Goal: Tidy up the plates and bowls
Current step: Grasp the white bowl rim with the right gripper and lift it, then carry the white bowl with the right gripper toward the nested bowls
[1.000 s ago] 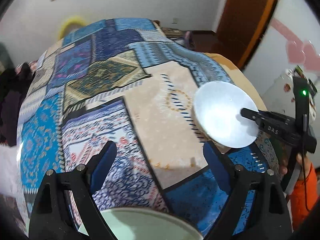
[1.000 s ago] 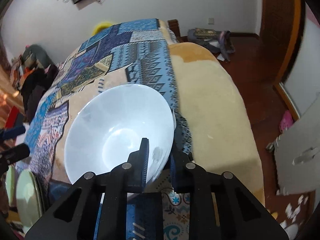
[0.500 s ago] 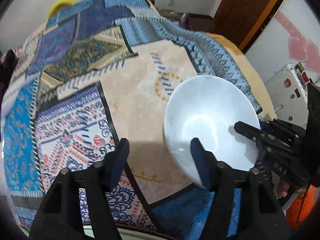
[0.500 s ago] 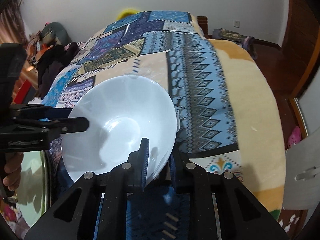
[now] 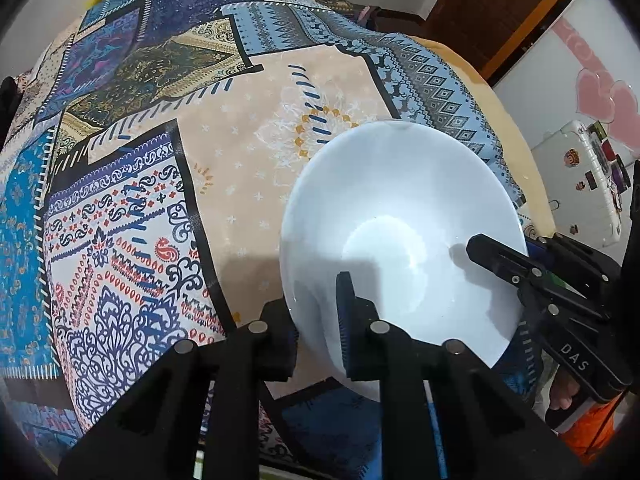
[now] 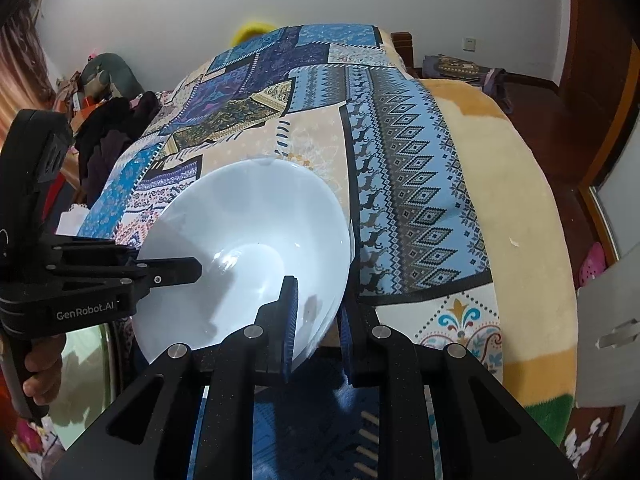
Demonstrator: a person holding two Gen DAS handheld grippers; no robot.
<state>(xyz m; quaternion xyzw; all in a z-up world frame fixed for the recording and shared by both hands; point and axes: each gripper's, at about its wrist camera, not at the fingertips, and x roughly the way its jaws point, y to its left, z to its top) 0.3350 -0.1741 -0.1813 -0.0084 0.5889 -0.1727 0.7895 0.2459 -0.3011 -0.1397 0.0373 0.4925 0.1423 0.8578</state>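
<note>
1. Patchwork bedspread (image 5: 168, 184) in blue, beige and navy covers the bed; a tan blanket (image 6: 520, 208) lies along its right edge, with white walls and a brown door behind.
2. At the bed's near left corner I see a pale green plate (image 6: 86, 364), partly hidden behind the left gripper's body.
3. I have the left gripper (image 5: 316, 316) pinching the near-left rim of the white bowl (image 5: 404, 236): one pad sits inside the bowl, the other outside against the wall.
4. The white bowl is tilted, its opening facing both cameras, over the near part of the bed between the two grippers.
5. I have the right gripper (image 6: 318, 320) clamped on the bowl's near-right rim, one finger inside, one outside.
6. A hand (image 6: 40, 372) wraps the left gripper's handle.
</note>
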